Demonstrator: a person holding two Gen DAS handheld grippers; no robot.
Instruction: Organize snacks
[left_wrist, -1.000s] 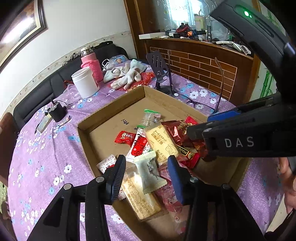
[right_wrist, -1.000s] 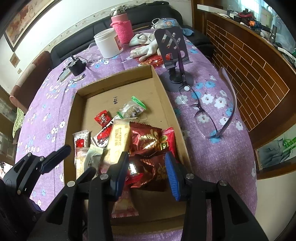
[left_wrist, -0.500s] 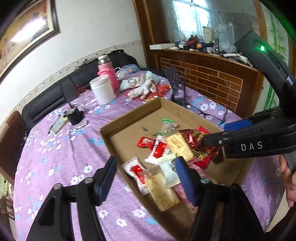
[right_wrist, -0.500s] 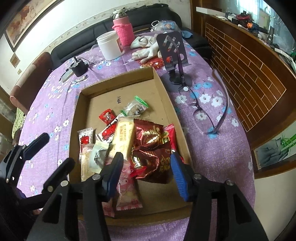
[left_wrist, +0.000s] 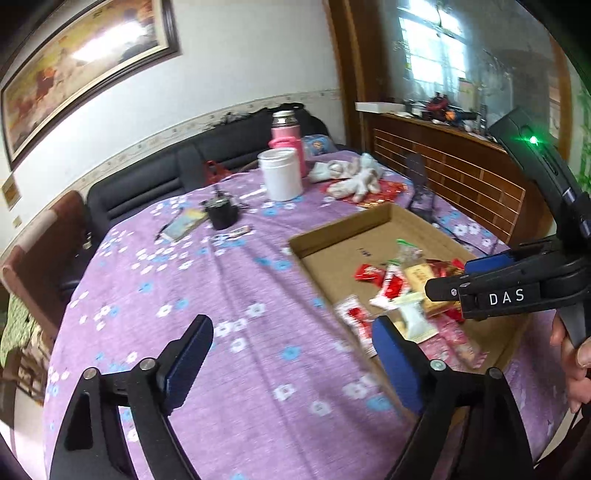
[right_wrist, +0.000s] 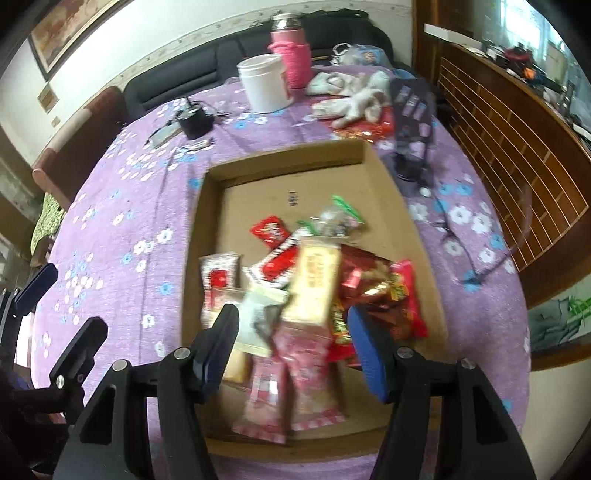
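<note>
- Left gripper (left_wrist: 291, 363): black frame with blue-padded fingers, jaws opening, nothing between them; only purple flowered tablecloth (left_wrist: 207, 295) shows in the gap. It hangs over the cloth just beside the left wall of the shallow brown cardboard tray (left_wrist: 334, 230).
- Right gripper (right_wrist: 293, 338): same black-and-blue build, jaws opening, not gripping anything. It hovers above the near end of the snack pile; wrappers lie below the gap, apart from the pads.
- From the left wrist view the right gripper appears at the right edge, marked "DAS", with a person's hand (left_wrist: 570, 362) on its handle.
- Snack packets (right_wrist: 314, 280): heaped in the near half of the tray. Visible are a long yellow-beige bar wrapper (right_wrist: 317, 280), dark red foil bags (right_wrist: 369, 284), pink patterned packets (right_wrist: 291, 373) nearest the camera, a small red sachet (right_wrist: 269, 230), and a clear packet with a green end (right_wrist: 341, 219).
- Far half of the tray floor is bare cardboard with a small dark mark.
- Beyond the tray on the cloth: white cylindrical plastic tub (right_wrist: 264, 83), pink flask with a metal cap (right_wrist: 291, 55) just behind it, pale bundled gloves (right_wrist: 354, 96), a dark phone stand (right_wrist: 412, 129), and a small black box-like object (right_wrist: 195, 122).
- Motion blur softens the wrapper print; no text is readable.
</note>
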